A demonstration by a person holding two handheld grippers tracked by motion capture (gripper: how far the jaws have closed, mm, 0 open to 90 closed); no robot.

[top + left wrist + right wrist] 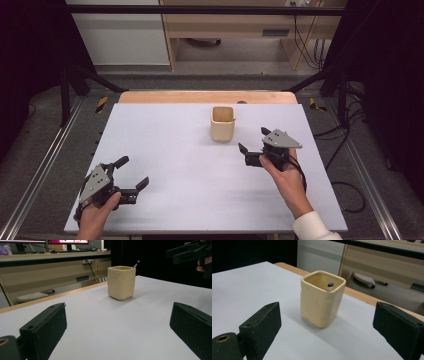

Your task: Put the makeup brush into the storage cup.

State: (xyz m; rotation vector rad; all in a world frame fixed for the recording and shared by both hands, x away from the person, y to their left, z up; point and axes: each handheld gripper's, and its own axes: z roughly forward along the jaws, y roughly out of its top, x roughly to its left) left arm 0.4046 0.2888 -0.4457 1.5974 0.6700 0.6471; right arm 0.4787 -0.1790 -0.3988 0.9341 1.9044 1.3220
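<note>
A cream square cup (222,123) stands upright on the white table (175,150), toward the back middle. A pen tip (330,285) pokes up inside the cup (322,298), leaning on its rim; its end (136,264) also sticks above the cup (121,282) in the left gripper view. My right gripper (252,141) is held open a short way to the cup's right and nearer the front, with nothing between its jaws. My left gripper (133,172) rests open at the table's front left, far from the cup and holding nothing.
Beyond the table's wooden back edge (207,96) lie the floor and a desk with cables (305,45). Metal rails (40,170) run along both sides. The right gripper (190,252) also appears at the top right of the left gripper view.
</note>
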